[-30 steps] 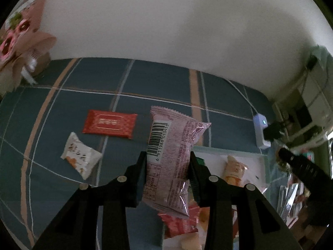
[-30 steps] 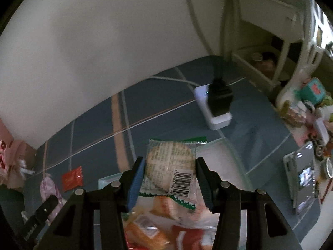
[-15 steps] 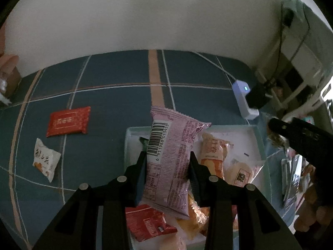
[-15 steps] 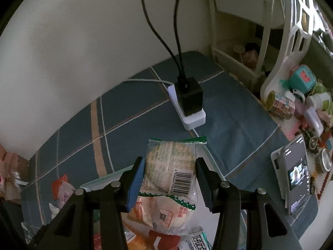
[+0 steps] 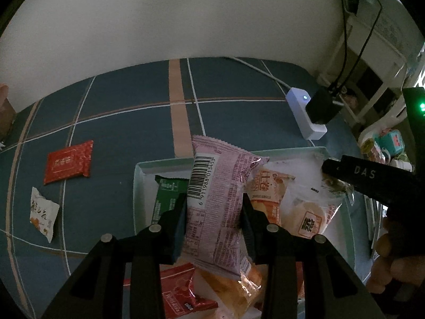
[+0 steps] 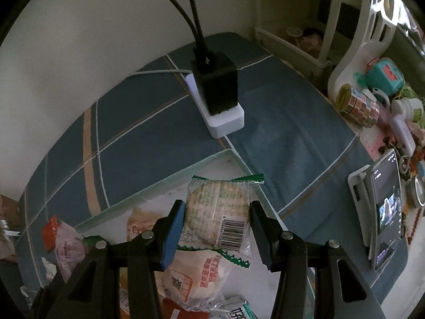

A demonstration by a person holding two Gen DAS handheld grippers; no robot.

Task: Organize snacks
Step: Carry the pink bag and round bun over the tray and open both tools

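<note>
My left gripper (image 5: 213,220) is shut on a pink snack packet (image 5: 217,199) with a barcode, hanging over the left part of a pale green tray (image 5: 159,162). In the tray lie several snack packets, among them a green one (image 5: 166,194), an orange one (image 5: 268,194) and a red one (image 5: 183,295). My right gripper (image 6: 215,232) is shut on a clear green-edged cracker packet (image 6: 216,218) above the tray's far right corner (image 6: 228,152). The pink packet (image 6: 66,244) shows at the left in the right wrist view. The right gripper (image 5: 372,180) shows as a black body at the right in the left wrist view.
A red packet (image 5: 69,162) and a small white packet (image 5: 42,214) lie on the blue checked cloth left of the tray. A white power strip with a black adapter (image 6: 216,90) sits behind the tray. A phone on a stand (image 6: 386,207) and small toys (image 6: 382,74) crowd the right side.
Both grippers have moved over the tray and sunk toward it, each holding its packet. The left one swung right from above the cloth; the red and white packets now lie off to its left.
</note>
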